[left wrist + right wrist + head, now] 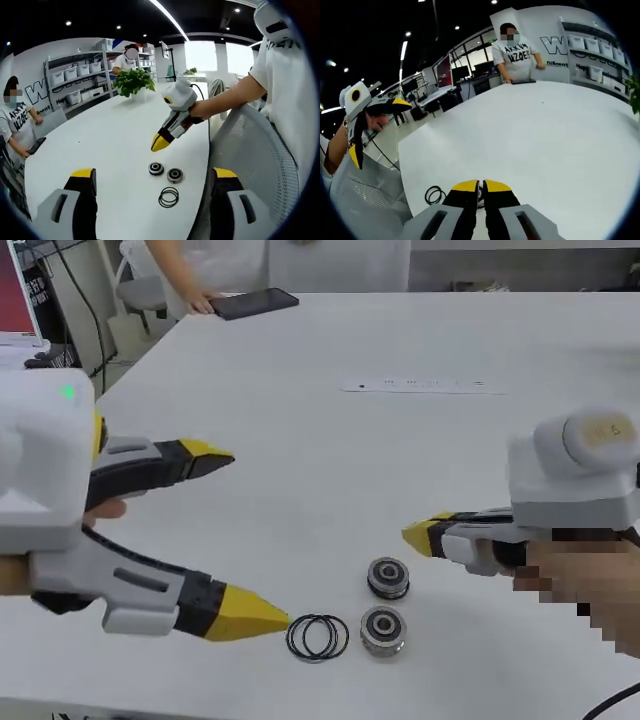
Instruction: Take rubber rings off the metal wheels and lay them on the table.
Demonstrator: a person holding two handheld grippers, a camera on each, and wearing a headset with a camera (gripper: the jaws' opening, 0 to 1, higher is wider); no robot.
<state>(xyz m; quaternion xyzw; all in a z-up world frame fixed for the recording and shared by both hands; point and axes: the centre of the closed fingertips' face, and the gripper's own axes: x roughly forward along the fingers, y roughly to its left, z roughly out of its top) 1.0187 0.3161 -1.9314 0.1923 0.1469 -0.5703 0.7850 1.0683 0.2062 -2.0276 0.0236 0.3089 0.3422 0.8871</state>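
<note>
- The white surface (400, 460) carries the work close to its near edge; every place below is given from the near wheel (382, 630), the metal wheel closest to the person
- The left hand-held gripper (258, 538) reaches in from the left of the near wheel, jaws spread wide with nothing between them; its lower yellow tip sits just beside the rubber rings (317, 637), on their side away from that wheel
- The right hand-held gripper (410, 533) comes in from the right, jaws pressed together with no load that I can see; its tip hangs beyond the near wheel and slightly to its right
- The far wheel (388, 577) lies just behind the near wheel, almost touching it, between that wheel and the right tip; both wheels lie flat with the axle up, so their grooved rims face sideways
- The rubber rings, thin black overlapping loops, lie flat just left of the near wheel and apart from it
- The far wheel looks darker round its rim and may carry a ring, though it is too small to be sure; if so, the right hand-held gripper is the nearer one, and would need to open and come at the rim from the side
</note>
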